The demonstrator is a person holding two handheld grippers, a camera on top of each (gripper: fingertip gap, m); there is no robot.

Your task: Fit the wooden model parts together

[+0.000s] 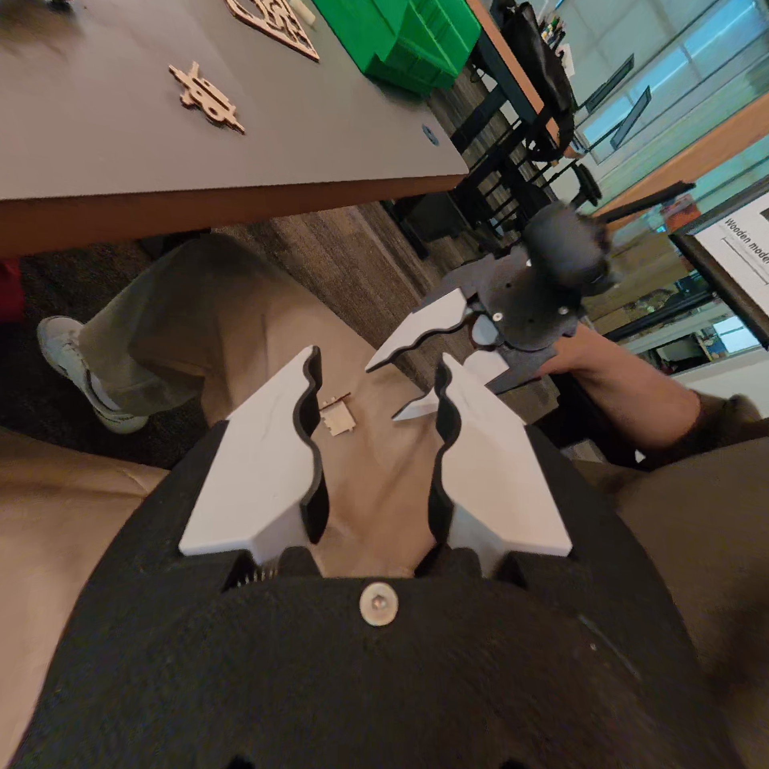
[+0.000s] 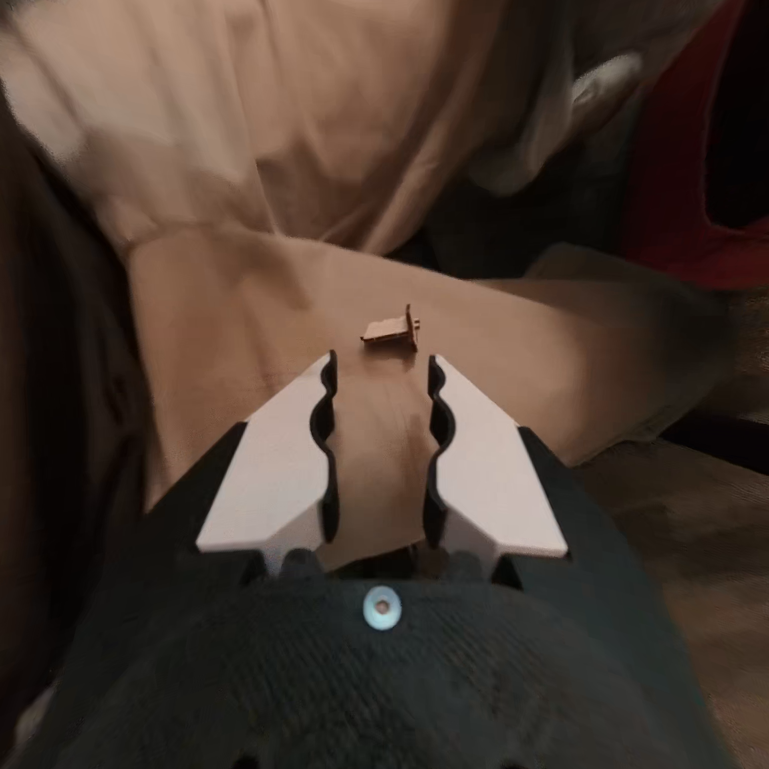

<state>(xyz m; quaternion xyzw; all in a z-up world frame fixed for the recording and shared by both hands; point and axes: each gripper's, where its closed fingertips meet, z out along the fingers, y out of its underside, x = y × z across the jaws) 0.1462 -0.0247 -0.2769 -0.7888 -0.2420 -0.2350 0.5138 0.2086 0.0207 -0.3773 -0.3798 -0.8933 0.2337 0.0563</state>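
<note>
A small wooden sub-assembly (image 1: 338, 417) of two joined pieces lies on the person's beige-trousered thigh (image 1: 374, 478), below the table. It also shows in the right wrist view (image 2: 391, 331), just beyond my right gripper's tips. My left gripper (image 1: 378, 362) is open and empty, with the part just past its left finger. My right gripper (image 2: 380, 360) is open and empty; it also shows in the left wrist view (image 1: 389, 395), coming in from the right, jaws apart near the part. A flat wooden model part (image 1: 206, 97) and a cut-out wooden sheet (image 1: 274, 25) lie on the grey table (image 1: 291, 137).
A green bin (image 1: 408, 37) stands at the table's far right. The table edge (image 1: 208, 208) overhangs the person's legs; a white shoe (image 1: 79, 370) rests on dark carpet. A hand (image 1: 599, 366) holds the right gripper. Black chairs and desks stand beyond. One gripper's finger ends stand about 12 cm off the other's.
</note>
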